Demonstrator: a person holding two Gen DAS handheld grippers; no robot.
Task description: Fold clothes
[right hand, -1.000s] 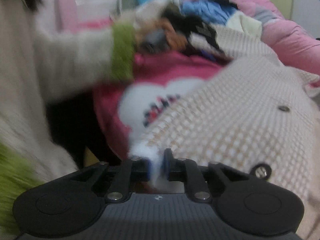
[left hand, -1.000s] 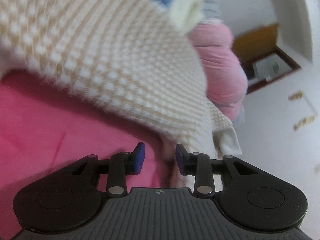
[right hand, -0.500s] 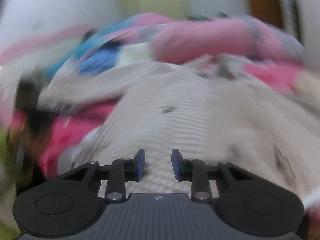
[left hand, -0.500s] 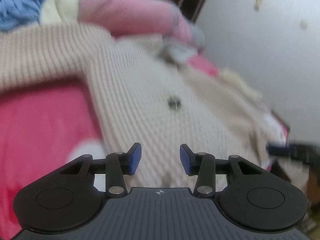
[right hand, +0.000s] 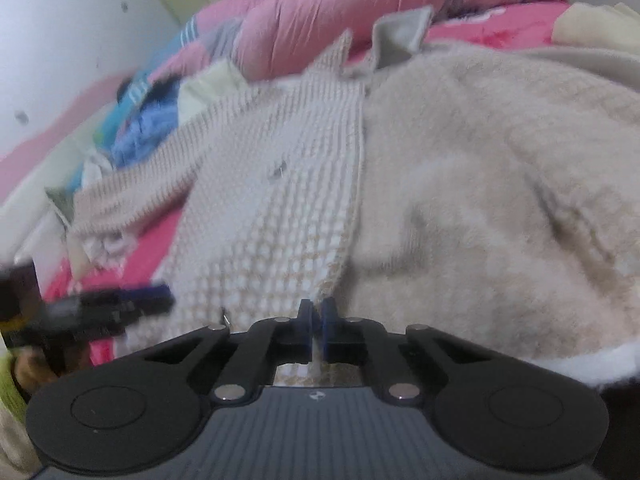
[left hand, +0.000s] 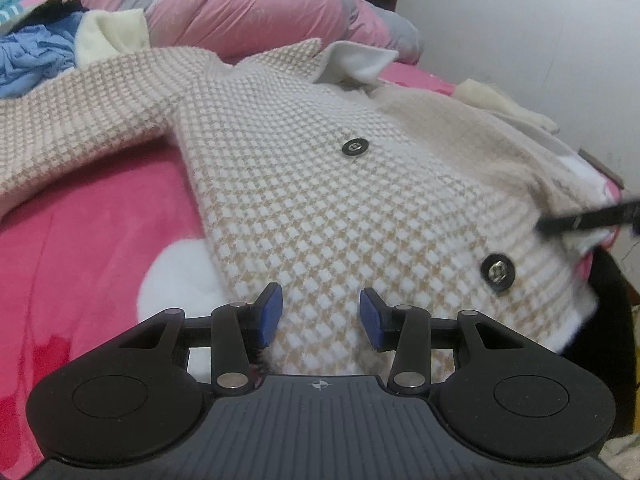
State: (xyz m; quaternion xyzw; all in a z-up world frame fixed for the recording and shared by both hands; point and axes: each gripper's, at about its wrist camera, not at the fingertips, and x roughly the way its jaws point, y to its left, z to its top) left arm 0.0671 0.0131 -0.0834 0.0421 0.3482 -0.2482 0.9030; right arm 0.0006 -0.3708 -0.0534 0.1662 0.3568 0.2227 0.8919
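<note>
Containers: none in either of your 2 views; everything lies loose on the pink blanket (left hand: pixel 92 216).
Coat: the checked beige-and-white coat (left hand: pixel 320 200) is spread front-up across the blanket, collar toward 12 o'clock, 1 sleeve stretched out toward 9 o'clock, its fleecy lining (right hand: pixel 500 184) turned up on the side toward 3 o'clock.
Buttons: 1 dark button (left hand: pixel 355 147) mid-front, 1 metal snap (left hand: pixel 498 272) near the hem at 3 o'clock.
Behind it: a pink duvet (left hand: pixel 256 12) and a heap of blue and cream clothes (left hand: pixel 36 52) at 10 o'clock.
Your left gripper (left hand: pixel 320 316): tilted down over the hem, jaws parted, nothing between the pads (the cloth lies beneath them).
Your right gripper (right hand: pixel 316 328): jaws just snapped together, clenched on the coat's front edge where knit meets lining.
Other tool: your right gripper shows as a dark blur at 3 o'clock in the left view.
</note>
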